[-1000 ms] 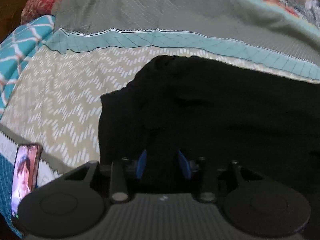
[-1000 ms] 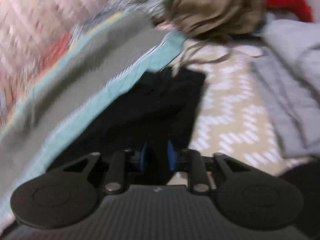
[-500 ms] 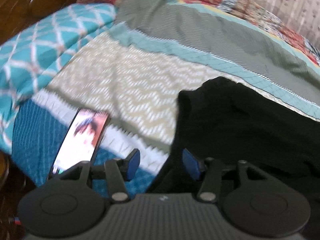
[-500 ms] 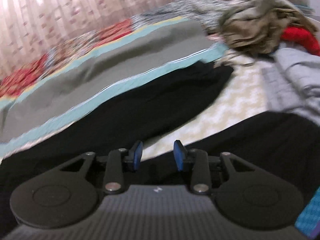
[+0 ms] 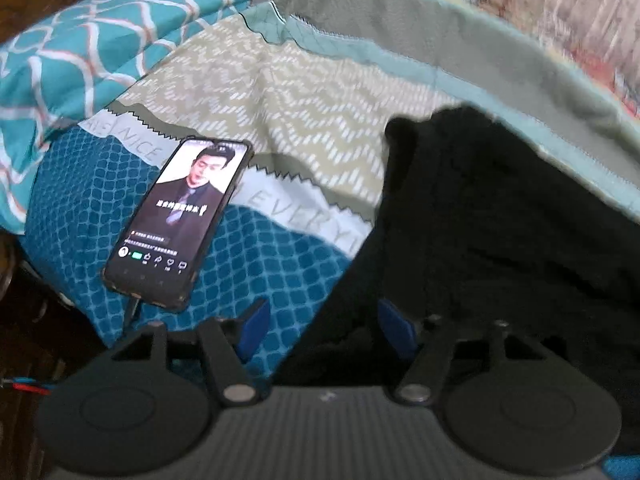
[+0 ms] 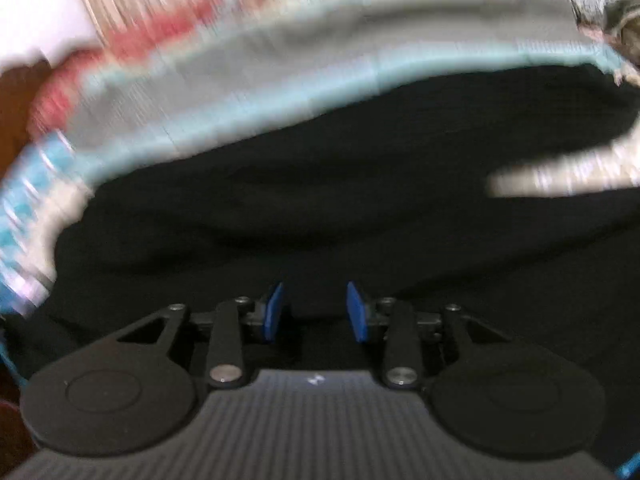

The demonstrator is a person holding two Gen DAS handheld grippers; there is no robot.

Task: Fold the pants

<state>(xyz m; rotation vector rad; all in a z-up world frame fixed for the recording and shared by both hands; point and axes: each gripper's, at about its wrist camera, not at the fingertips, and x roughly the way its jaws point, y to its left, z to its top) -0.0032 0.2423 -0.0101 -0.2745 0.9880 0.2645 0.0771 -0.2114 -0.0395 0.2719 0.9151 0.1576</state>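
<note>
Pants (image 5: pixel 500 240), black, lie spread on the bed's patterned quilt (image 5: pixel 304 92). Left tool (image 5: pixel 324 330) gapes open at their near edge, gripping nothing; right tool (image 6: pixel 316 310) is open too, over the dark cloth. Only the left view catches the lit phone (image 5: pixel 180 220); the right is blurry, with clothes (image 6: pixel 624 28) far off.
</note>
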